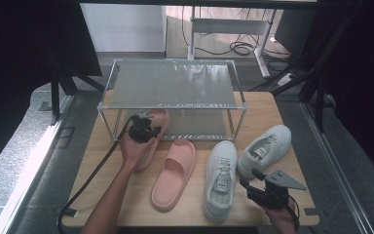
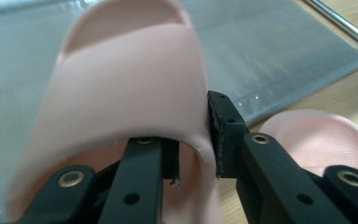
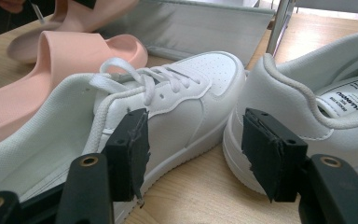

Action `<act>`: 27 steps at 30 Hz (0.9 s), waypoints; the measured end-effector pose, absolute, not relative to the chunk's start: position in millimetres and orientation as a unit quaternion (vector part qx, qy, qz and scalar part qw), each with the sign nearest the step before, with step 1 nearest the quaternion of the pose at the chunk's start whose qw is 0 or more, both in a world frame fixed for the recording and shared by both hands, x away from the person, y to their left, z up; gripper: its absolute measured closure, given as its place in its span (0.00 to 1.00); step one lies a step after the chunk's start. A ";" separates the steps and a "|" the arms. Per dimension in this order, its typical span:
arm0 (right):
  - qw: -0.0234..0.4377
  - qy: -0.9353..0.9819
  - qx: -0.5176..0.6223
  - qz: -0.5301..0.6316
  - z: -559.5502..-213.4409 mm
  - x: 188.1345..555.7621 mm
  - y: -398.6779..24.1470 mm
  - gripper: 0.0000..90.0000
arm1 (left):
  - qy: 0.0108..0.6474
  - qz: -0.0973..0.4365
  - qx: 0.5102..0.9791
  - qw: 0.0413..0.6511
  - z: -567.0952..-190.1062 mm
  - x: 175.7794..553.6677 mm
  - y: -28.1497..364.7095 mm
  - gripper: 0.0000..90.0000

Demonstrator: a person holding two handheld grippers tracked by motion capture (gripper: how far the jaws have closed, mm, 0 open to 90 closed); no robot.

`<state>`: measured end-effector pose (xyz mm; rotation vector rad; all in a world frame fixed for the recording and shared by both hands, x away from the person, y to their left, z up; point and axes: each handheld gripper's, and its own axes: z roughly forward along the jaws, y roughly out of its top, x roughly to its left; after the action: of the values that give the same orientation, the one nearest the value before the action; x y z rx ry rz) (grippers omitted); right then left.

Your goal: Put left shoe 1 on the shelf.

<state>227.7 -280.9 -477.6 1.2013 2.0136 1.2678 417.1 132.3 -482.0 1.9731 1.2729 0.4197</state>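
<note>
**Left tongs at the slipper strap, right tongs idle by the sneakers**

Your left gripper (image 1: 142, 130) has one pink slipper (image 2: 130, 93) at the front of the wire shelf rack (image 1: 173, 66), toe onto the lower shelf. Its jaws straddle one side of the strap, one inside, one outside; whether the pads still press on it I can't tell. The second slipper (image 1: 174, 174) lies flat on the table (image 1: 97, 161), just beside. Your right gripper (image 1: 263, 192) sits at the near right edge, jaws wide apart, gripping nothing, pointing between the two white sneakers: one (image 3: 168, 107) on its left, the other (image 3: 317, 93) on its right.
</note>
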 end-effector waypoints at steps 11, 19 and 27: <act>0.236 0.736 0.437 0.461 -478.1 227.3 -281.3 0.46 | 0.493 0.160 0.766 0.381 -487.0 414.0 137.6 0.64; 0.237 0.731 0.442 0.463 -477.7 227.1 -284.6 0.46 | 0.486 0.164 0.763 0.394 -475.9 393.3 145.8 0.56; 0.239 0.730 0.441 0.464 -475.6 225.9 -284.6 0.46 | 0.466 0.166 0.774 0.396 -468.9 358.9 156.0 0.83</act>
<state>225.9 -284.6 -475.6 1.2086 1.9978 1.2712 358.9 156.0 -468.9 1.9624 1.1807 0.4196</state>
